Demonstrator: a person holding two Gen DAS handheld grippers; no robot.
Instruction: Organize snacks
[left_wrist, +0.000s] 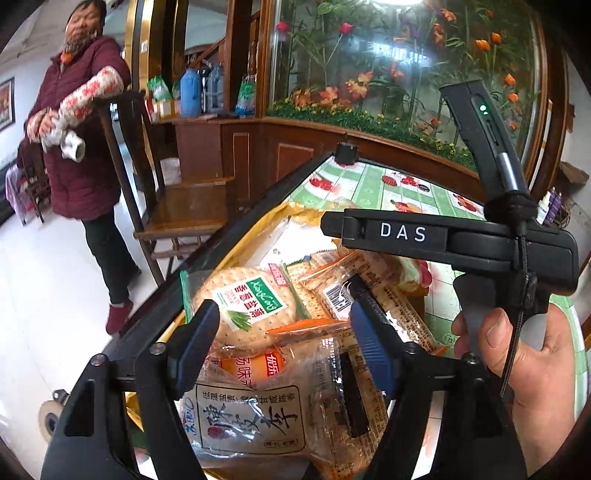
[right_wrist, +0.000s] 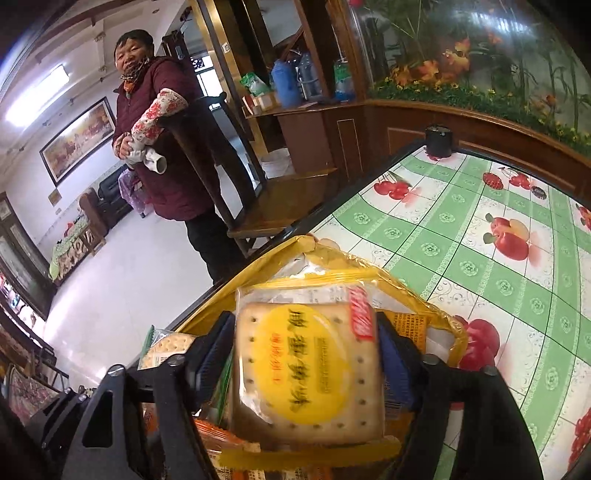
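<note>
A pile of wrapped snack packets lies on the table over a yellow bag (right_wrist: 448, 325). In the left wrist view my left gripper (left_wrist: 284, 332) is open above the pile, over a round scallion cracker pack (left_wrist: 247, 306) and a white pastry pack (left_wrist: 255, 421). The right gripper's body (left_wrist: 443, 240) crosses this view above the pile, held by a hand (left_wrist: 532, 365). In the right wrist view my right gripper (right_wrist: 306, 350) is shut on a square cracker pack with a yellow circle (right_wrist: 308, 369), held just above the pile.
The table has a green-and-white fruit-print cloth (right_wrist: 480, 236) and a dark edge. A wooden chair (left_wrist: 177, 199) stands beside it, with a woman in a maroon coat (left_wrist: 81, 147) leaning on it. A glass flower display (left_wrist: 406, 66) stands behind.
</note>
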